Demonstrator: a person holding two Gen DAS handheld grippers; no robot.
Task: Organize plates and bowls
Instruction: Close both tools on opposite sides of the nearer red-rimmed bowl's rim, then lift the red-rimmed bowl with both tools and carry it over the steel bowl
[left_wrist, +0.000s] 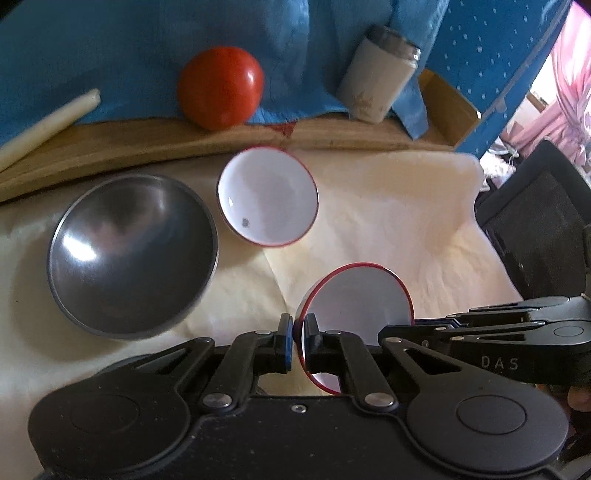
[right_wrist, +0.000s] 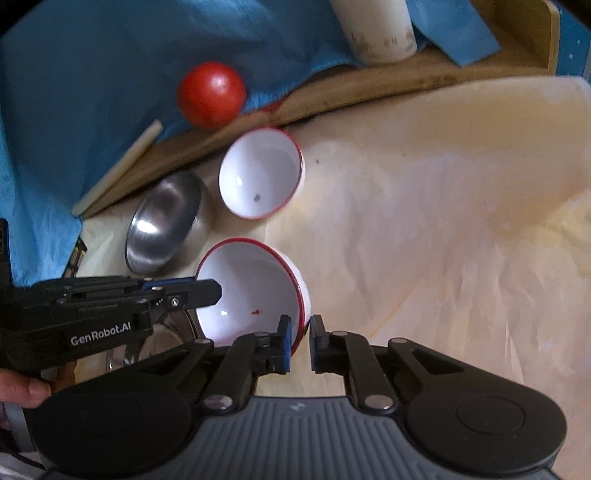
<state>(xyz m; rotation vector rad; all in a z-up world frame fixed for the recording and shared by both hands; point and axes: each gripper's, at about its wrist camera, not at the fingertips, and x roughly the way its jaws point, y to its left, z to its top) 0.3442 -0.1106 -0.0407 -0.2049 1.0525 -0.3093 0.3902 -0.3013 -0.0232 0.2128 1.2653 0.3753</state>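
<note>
The steel bowl (left_wrist: 133, 254) sat leftmost on the cream cloth (left_wrist: 388, 206), a white red-rimmed bowl (left_wrist: 267, 195) beside it, while the left gripper (left_wrist: 299, 341) and right gripper (right_wrist: 300, 343) each pinched opposite rims of the nearer red-rimmed bowl (right_wrist: 251, 291), likely sharing its weight to nest it.

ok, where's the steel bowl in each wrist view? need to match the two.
Left wrist view: steel bowl sits left of centre, large, on the cream cloth, left of the far red-rimmed bowl.
Right wrist view: steel bowl is smaller, left of centre, above the left gripper.
Shared landmark: the red tomato on the blue cloth, beyond the bowls in both.
</note>
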